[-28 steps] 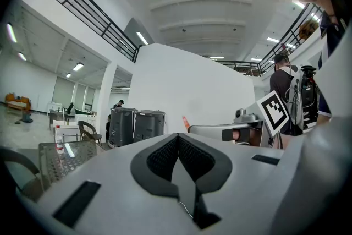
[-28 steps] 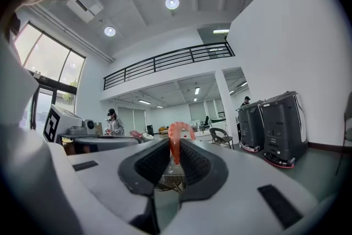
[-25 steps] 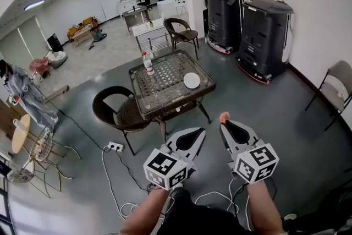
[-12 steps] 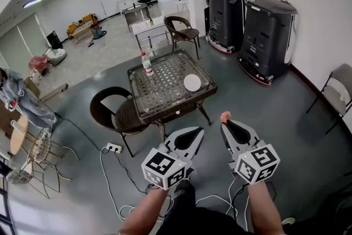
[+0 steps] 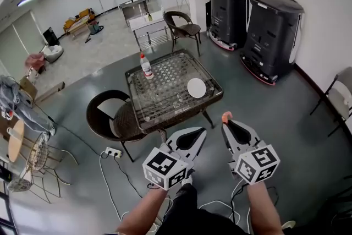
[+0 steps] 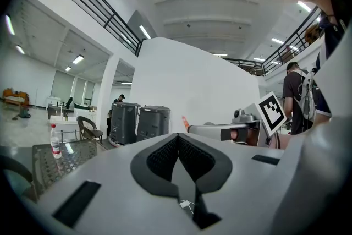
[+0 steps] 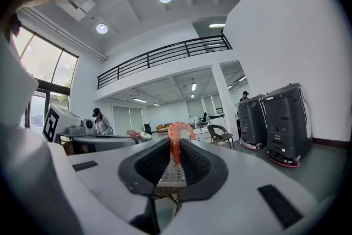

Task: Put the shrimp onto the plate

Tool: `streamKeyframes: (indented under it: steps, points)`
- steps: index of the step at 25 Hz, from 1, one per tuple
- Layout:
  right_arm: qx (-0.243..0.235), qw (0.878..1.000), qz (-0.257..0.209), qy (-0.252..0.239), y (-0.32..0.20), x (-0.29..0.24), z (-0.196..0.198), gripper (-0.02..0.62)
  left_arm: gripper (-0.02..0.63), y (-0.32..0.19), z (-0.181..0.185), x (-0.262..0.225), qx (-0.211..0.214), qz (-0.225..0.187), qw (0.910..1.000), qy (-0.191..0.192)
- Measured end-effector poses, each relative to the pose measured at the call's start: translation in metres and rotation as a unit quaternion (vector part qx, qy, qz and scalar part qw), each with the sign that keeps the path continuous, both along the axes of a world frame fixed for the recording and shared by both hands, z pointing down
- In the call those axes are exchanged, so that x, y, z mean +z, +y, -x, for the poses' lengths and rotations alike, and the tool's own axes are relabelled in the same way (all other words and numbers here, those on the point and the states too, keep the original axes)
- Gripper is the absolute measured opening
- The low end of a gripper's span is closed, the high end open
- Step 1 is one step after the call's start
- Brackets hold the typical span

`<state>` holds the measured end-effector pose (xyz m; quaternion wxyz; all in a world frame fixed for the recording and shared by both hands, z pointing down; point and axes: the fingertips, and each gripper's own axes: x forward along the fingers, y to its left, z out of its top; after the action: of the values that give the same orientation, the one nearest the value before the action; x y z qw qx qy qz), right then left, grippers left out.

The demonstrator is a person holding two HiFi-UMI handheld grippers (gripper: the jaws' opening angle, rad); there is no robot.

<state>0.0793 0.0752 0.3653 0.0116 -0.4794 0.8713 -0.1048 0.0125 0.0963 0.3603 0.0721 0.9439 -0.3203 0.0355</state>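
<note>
An orange shrimp (image 5: pixel 225 116) (image 7: pixel 177 139) sticks out from the tip of my right gripper (image 5: pixel 226 124) (image 7: pixel 175 158), whose jaws are shut on it. My left gripper (image 5: pixel 197 138) (image 6: pixel 178 154) is shut with nothing in it and hangs beside the right one. Both are held above the grey floor, short of the table. A round white plate (image 5: pixel 196 87) lies on the right part of the glass-topped wicker table (image 5: pixel 144 103), ahead of both grippers.
A plastic bottle (image 5: pixel 147 66) stands at the table's far left. A dark wicker chair (image 5: pixel 113 118) sits left of the table and another chair (image 5: pixel 181 30) beyond it. Two black machines (image 5: pixel 272 36) line the right wall. A power strip (image 5: pixel 114 152) and cables lie on the floor.
The view has shifted a little closer to the table. The grippers keep the same pose, the right one still shut on the shrimp.
</note>
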Motion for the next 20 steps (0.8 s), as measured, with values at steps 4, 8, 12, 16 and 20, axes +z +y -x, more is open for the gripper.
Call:
streamKeyframes:
  steps: [4,8,12,16,20]
  points:
    - [0.005,1.0,0.009,0.0,-0.039,0.004,0.014,0.057,0.009,-0.04,0.012,0.004,0.008,0.008,0.9999,-0.002]
    - [0.014,1.0,0.019,0.006,-0.076,0.006,0.026,0.057,0.009,-0.08,0.026,0.006,0.015,0.017,0.9997,0.005]
    - [0.025,0.999,0.028,0.012,-0.111,0.008,0.038,0.057,0.009,-0.116,0.039,0.01,0.025,0.028,0.9993,0.009]
    - [0.039,0.999,0.031,0.014,-0.147,0.01,0.046,0.057,0.009,-0.149,0.049,0.014,0.035,0.034,0.9988,0.01]
    - [0.045,0.998,0.034,0.018,-0.175,0.011,0.056,0.057,0.009,-0.173,0.059,0.017,0.039,0.04,0.9983,0.015]
